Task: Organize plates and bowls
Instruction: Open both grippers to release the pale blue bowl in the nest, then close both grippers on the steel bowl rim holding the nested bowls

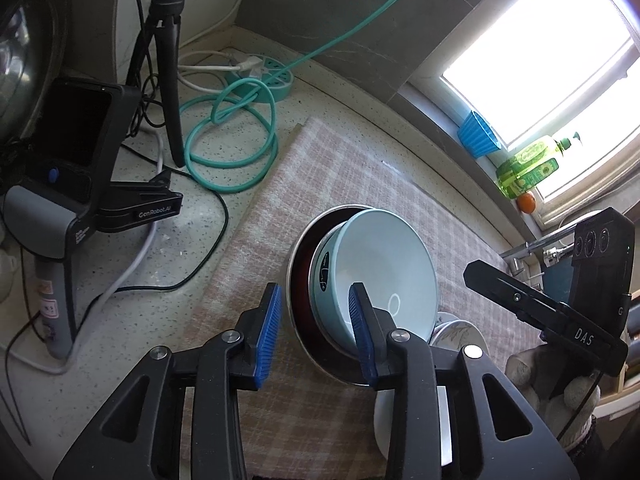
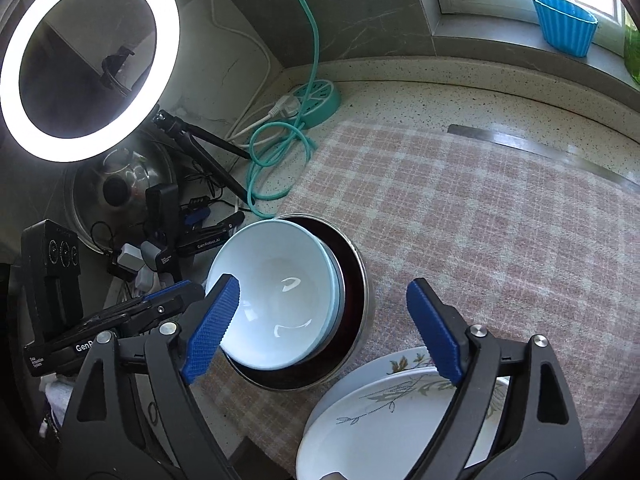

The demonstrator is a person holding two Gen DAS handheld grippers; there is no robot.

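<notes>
A light blue bowl (image 1: 384,264) sits tilted in a nest: under it a second light blue bowl, and both inside a steel bowl (image 1: 298,320) with a dark red inside. The nest rests on a pink checked cloth (image 1: 320,184). My left gripper (image 1: 315,288) straddles the nest's near rims, one pad inside the blue bowl, the other outside with a gap to the steel rim. My right gripper (image 2: 323,280) stands wide open over the blue bowl (image 2: 276,292) and grips nothing. Floral plates (image 2: 380,412) are stacked just below it.
A coiled teal cable (image 1: 232,140) and round power strip (image 1: 272,76) lie at the back left by a tripod (image 1: 168,60). A spare gripper (image 1: 80,184) stands at the left. A ring light (image 2: 88,60) glows there. A blue cup (image 2: 564,24) stands on the windowsill.
</notes>
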